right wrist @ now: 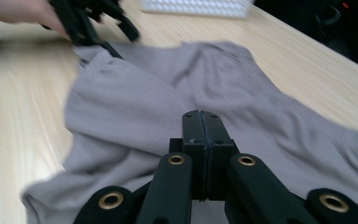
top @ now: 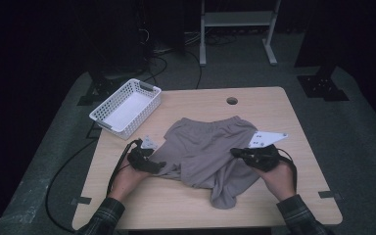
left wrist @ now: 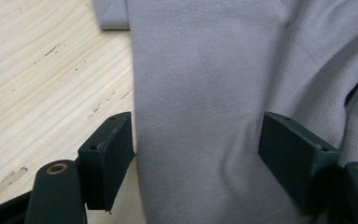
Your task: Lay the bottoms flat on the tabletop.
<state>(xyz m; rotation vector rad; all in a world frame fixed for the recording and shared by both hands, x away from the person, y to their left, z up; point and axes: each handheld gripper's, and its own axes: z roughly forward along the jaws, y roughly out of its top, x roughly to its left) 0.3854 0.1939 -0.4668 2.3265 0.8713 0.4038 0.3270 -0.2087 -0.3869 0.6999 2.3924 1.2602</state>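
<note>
Grey shorts lie near the middle of the bench, waistband toward the far edge, legs toward the person. Folding looks barely begun, by my reading: the garment is mostly spread, the right leg bunched and twisted toward the near edge, no clean fold laid yet. What remains is most of the job: flatten, fold, and perhaps move it to the white basket at the far left corner, which holds nothing I can make out.

Left side: left gripper sits at the outer edge of the left leg, low over the bench. In the left gripper view its jaws stand wide apart, with the shorts lying flat between them and bare bench beside; nothing is pinched. The forearm, in a plaid sleeve, comes in from the near edge, hand wrapped round the gripper body.

Right side: right gripper is on the right leg. In the right gripper view its jaws are pressed fully together over the shorts; whether cloth is caught between them I cannot tell. The wrist angles inward toward the garment centre.
</note>
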